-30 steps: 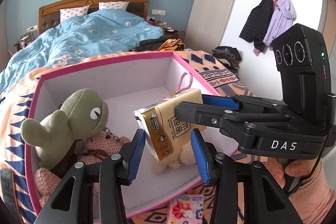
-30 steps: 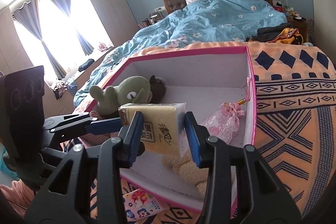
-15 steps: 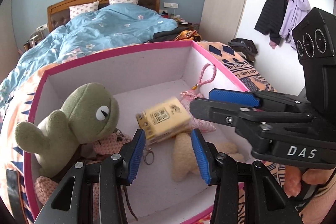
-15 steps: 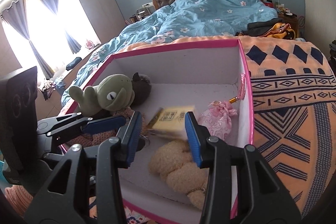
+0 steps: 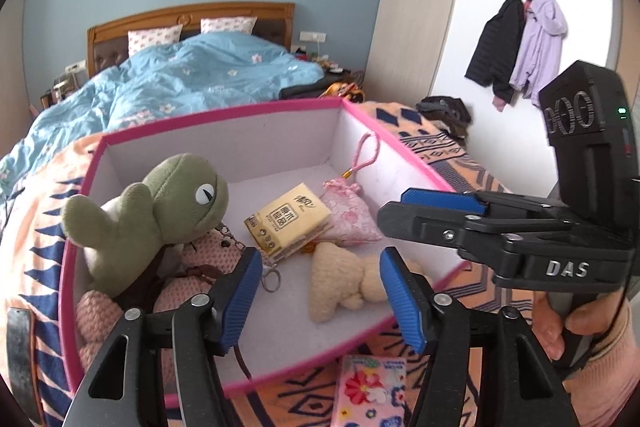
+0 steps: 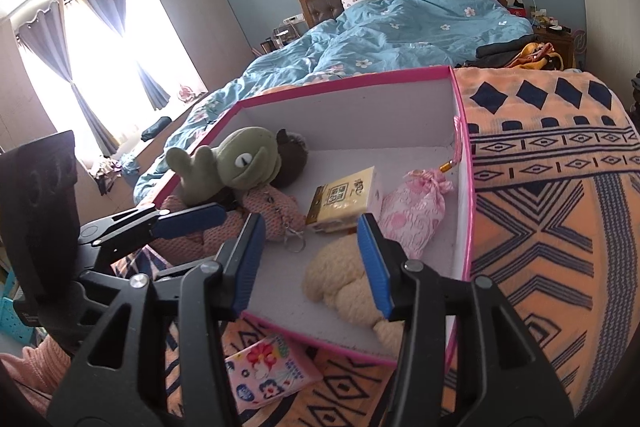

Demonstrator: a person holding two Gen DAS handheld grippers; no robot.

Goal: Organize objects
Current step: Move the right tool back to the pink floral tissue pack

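A: Lying flat on the white floor of a pink-rimmed box [image 5: 224,109] is a yellow tissue pack [image 5: 289,223], its top printed with Chinese characters and a QR code. It rests partly on a pink drawstring pouch [image 5: 346,223] and just beside a cream knitted toy [image 5: 340,283].

B: What are the 2 grippers doing?

A: Both hang over the near edge of the box. The left gripper [image 5: 316,293] has its blue pads spreading apart, with nothing between them. The right gripper [image 6: 310,259] is also widening, and it too is empty; its black body reads "DAS" in white letters in the left wrist view.

B: What else is inside?

A: A green plush frog [image 5: 160,211] leans in the left corner on top of pink knitted toys [image 5: 188,267] with a metal key ring.

B: Anything outside the box?

A: A flowered pink tissue packet [image 6: 268,371] lies on the orange patterned blanket [image 6: 560,227]; its small lettering is too blurred to read.
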